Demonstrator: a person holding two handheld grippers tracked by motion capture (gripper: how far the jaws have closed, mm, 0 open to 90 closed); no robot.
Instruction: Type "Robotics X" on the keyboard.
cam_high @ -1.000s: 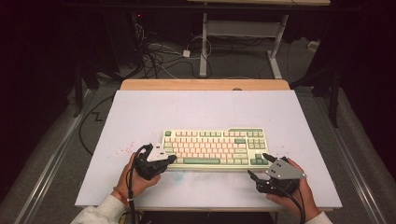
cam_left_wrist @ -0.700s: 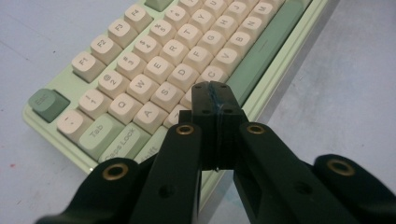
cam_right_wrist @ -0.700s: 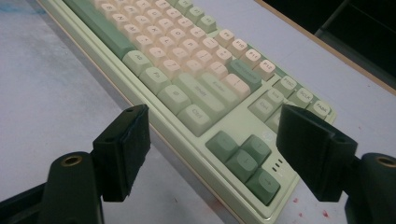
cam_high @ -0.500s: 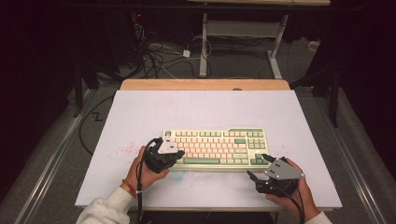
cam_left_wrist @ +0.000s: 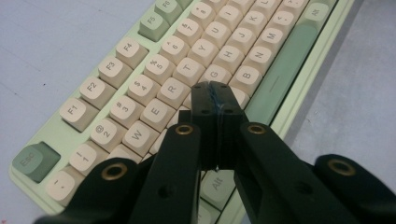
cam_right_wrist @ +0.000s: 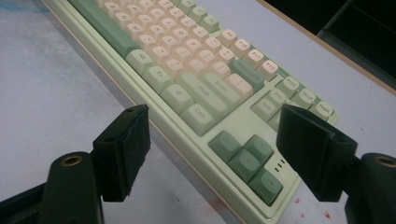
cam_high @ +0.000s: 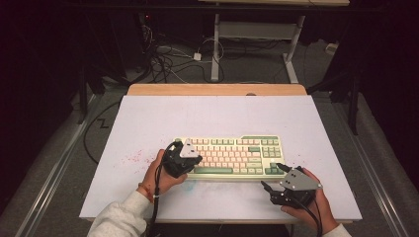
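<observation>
A pale green keyboard (cam_high: 232,154) with cream and green keys lies in the near middle of the white table. My left gripper (cam_high: 196,160) is shut with nothing between its jaws. Its joined tips (cam_left_wrist: 215,91) sit over the letter keys near F and G of the keyboard (cam_left_wrist: 140,70); whether they touch a key I cannot tell. My right gripper (cam_high: 272,176) stands open just off the keyboard's near right corner. In the right gripper view the jaws of my right gripper (cam_right_wrist: 217,119) frame the arrow keys of the keyboard (cam_right_wrist: 187,60), and hold nothing.
The white table top (cam_high: 212,118) has red specks (cam_high: 133,158) left of the keyboard and a wooden strip (cam_high: 217,89) along its far edge. Cables (cam_high: 168,59) and desk legs (cam_high: 215,49) lie on the dark floor beyond.
My left gripper has moved right and a little away from the person, from beside the keyboard's left end to over its left keys, staying shut. The right gripper has kept still.
</observation>
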